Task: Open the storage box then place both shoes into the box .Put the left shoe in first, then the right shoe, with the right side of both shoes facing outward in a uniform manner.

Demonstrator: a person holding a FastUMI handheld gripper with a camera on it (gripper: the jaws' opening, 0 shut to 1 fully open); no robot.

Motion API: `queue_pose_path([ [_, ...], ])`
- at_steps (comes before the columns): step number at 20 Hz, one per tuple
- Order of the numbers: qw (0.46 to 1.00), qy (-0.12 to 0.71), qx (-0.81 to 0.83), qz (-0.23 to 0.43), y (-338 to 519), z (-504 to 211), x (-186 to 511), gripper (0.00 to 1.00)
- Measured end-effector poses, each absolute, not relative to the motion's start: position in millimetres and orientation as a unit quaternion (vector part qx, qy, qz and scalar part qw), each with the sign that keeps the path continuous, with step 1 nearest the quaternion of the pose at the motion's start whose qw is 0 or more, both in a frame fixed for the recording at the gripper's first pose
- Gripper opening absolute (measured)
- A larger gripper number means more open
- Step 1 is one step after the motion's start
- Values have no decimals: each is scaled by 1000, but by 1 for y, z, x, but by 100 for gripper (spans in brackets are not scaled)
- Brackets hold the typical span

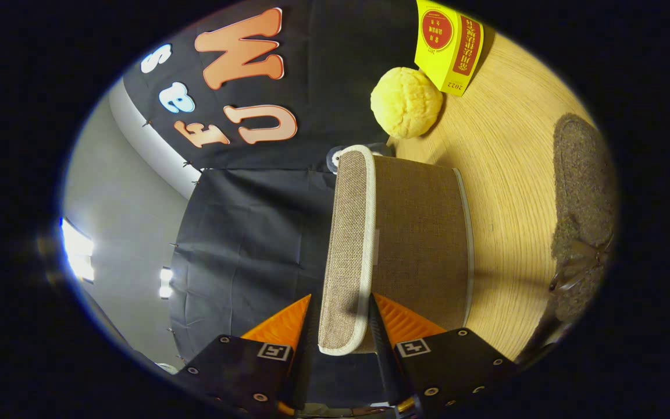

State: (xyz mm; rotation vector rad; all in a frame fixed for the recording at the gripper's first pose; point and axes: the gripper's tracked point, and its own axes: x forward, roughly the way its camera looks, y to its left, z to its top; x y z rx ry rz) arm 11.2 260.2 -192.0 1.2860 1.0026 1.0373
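The gripper (339, 317) has its two orange fingers (282, 323) closed on the white-trimmed edge of the storage box lid (349, 244), one finger on each side of the woven flap. The brown fabric storage box (422, 233) extends ahead of the fingers on the wooden table (509, 192). Beyond the box sit a round yellow ball (406, 102) and, touching it, a yellow carton (450, 45). A fuzzy brown shoe (582, 215) lies apart from the box, off to one side.
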Motion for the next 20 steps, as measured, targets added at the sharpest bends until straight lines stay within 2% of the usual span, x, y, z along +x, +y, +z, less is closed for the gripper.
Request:
queue_pose_path([
  [1, 571, 432, 542, 441, 261, -195, 10, 48],
  [3, 575, 446, 532, 433, 263, -204, 8, 32],
  [5, 567, 454, 536, 431, 265, -205, 7, 11],
  [8, 571, 435, 539, 442, 260, -192, 6, 2],
  [15, 596, 408, 534, 439, 254, -170, 9, 0],
  [17, 608, 423, 518, 428, 257, -178, 9, 0],
  [20, 600, 464, 517, 397, 264, -193, 6, 1],
])
